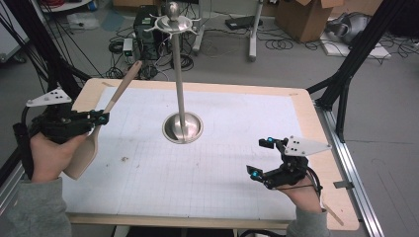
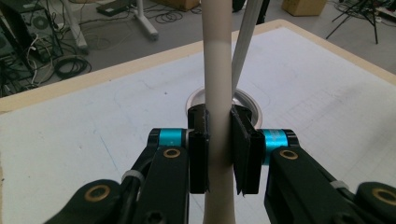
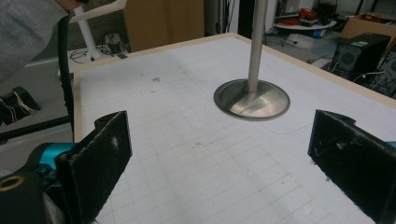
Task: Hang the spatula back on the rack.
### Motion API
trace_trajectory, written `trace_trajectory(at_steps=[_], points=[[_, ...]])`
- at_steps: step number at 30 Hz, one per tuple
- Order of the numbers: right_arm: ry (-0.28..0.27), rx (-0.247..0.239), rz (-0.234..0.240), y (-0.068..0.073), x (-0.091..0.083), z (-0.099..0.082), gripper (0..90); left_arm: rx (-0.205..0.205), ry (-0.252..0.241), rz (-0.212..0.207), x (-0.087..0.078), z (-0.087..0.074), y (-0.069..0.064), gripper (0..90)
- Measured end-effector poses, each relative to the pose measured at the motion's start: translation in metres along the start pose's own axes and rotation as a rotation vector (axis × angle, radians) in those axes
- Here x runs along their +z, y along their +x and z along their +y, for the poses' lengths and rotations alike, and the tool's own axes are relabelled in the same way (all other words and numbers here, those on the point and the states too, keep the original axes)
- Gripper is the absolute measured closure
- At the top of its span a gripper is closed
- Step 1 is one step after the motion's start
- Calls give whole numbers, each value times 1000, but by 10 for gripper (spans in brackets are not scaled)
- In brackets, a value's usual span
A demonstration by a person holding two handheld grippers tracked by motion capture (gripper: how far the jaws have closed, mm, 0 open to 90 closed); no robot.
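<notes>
Clamping the spatula (image 1: pixel 101 129) by its pale handle, the left gripper (image 1: pixel 100 117) holds it tilted above the table's (image 1: pixel 217 197) left edge — picked up, not yet hung on the stand (image 1: pixel 180 84). Right gripper (image 1: pixel 261 158) waits, jaws wide apart, holding nothing.

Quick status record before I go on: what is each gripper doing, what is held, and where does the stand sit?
left gripper: shut on the spatula's handle, lifted above the table's left edge
spatula: cream-coloured, wooden-tipped handle slanting up and away, blade hanging below the hand
right gripper: open, nothing between the jaws, low over the table's right front part
utensil stand: metal pole on a round base, upright at mid table, hook ring at the top
table: white gridded mat inside a wooden border
contact: spatula apart from the stand
</notes>
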State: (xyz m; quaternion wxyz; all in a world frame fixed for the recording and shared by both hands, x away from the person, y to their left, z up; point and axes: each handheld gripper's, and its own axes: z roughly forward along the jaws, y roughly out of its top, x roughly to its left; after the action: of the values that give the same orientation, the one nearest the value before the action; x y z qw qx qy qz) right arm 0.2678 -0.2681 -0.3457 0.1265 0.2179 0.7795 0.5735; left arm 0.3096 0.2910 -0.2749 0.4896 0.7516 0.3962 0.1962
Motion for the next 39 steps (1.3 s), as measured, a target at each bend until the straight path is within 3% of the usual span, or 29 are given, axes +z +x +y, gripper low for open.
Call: trace_trajectory(at_steps=[9,19,23,26,39], points=[[-4,-1,-2,-1,0,-1,53,-22,-40,-10,-8,6,1,779],[12,5,-2,-1,3,-2,53,-4,-61,-13,-13,24,-4,780],[8,2,-3,-1,1,-2,53,23,-63,-31,-15,33,-7,780],[2,3,-2,0,0,-2,53,31,-65,-17,-16,40,-9,779],[2,1,-7,1,-2,-2,53,34,-112,-28,-29,54,-12,780]])
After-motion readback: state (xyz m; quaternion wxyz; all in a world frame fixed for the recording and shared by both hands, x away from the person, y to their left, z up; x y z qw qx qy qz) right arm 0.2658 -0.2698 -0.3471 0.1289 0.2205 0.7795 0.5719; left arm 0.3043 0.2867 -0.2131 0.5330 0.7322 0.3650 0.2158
